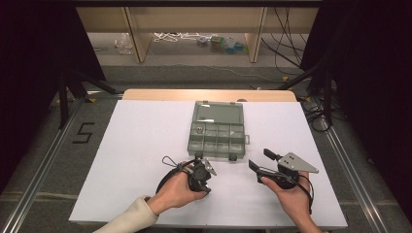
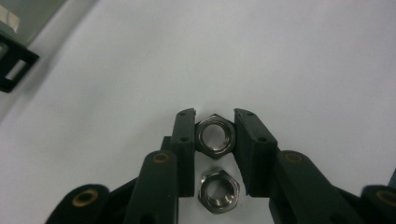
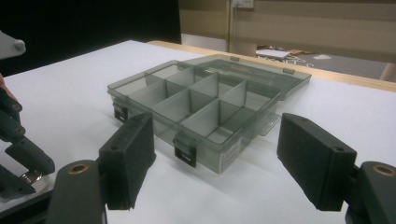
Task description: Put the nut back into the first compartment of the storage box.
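So your left gripper (image 2: 214, 135) clamps 1 nut (image 2: 214, 136); another nut (image 2: 218, 191) waits nearer, the box (image 1: 216, 127) holds 1, your right gripper (image 3: 215, 163) gapes.

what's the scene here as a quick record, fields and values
setting: white table top seen from above, person's side at the bottom
left gripper: jaws closed on the flats of a steel nut, low over the table
second nut: lying on the table between the same jaws, nearer the camera, not gripped
right gripper: jaws wide apart, holding nothing, aimed at the box
box: clear grey plastic organizer, lid open and laid back, dividers forming compartments
box contents: one small item in the far left compartment in the high view, too small to identify
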A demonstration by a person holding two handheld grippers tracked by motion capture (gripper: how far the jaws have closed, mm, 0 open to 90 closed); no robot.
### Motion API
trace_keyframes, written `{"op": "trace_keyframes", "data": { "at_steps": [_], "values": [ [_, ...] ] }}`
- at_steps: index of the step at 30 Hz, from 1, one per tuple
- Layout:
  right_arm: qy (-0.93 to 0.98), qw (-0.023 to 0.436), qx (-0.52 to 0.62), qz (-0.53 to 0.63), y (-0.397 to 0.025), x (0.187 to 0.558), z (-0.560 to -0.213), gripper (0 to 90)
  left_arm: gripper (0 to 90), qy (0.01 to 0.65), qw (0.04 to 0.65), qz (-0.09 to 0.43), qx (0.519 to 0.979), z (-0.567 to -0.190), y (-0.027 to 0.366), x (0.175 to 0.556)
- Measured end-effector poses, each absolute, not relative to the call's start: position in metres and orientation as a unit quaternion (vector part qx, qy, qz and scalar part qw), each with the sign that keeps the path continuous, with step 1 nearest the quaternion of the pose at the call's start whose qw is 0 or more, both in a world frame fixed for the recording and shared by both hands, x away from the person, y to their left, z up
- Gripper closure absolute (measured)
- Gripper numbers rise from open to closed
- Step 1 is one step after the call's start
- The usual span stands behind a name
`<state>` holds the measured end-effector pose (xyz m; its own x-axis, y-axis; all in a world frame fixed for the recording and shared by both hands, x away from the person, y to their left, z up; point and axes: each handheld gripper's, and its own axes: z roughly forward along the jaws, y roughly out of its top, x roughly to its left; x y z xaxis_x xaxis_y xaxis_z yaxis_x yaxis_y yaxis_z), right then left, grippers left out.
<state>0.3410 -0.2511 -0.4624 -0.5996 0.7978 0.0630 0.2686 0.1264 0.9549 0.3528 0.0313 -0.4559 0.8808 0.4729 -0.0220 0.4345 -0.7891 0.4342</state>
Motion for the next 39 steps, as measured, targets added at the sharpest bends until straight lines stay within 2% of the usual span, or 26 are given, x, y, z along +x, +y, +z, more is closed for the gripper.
{"op": "trace_keyframes", "data": {
  "at_steps": [8, 9, 13, 15, 31, 39],
  "values": [
    [0.710, 0.242, 0.375, 0.544, -0.251, 0.341, -0.462, 28.2, 70.4, 0.244, 0.234, 0.059, 0.939, -0.444, 0.036, 0.357],
    [0.710, 0.242, 0.375, 0.544, -0.251, 0.341, -0.462, 28.2, 70.4, 0.260, 0.240, 0.057, 0.934, -0.443, 0.036, 0.356],
    [0.708, 0.243, 0.376, 0.546, -0.250, 0.341, -0.462, 28.3, 70.4, 0.249, 0.240, 0.065, 0.936, -0.436, 0.039, 0.362],
    [0.710, 0.242, 0.375, 0.544, -0.251, 0.341, -0.462, 28.2, 70.4, 0.291, 0.252, 0.066, 0.921, -0.434, 0.038, 0.358],
    [0.713, 0.247, 0.376, 0.538, -0.251, 0.340, -0.461, 28.2, 70.4, 0.279, 0.276, 0.090, 0.915, -0.414, 0.046, 0.380],
    [0.710, 0.245, 0.378, 0.541, -0.251, 0.339, -0.461, 28.2, 70.4, 0.304, 0.291, 0.096, 0.902, -0.405, 0.052, 0.386]
  ]
}}
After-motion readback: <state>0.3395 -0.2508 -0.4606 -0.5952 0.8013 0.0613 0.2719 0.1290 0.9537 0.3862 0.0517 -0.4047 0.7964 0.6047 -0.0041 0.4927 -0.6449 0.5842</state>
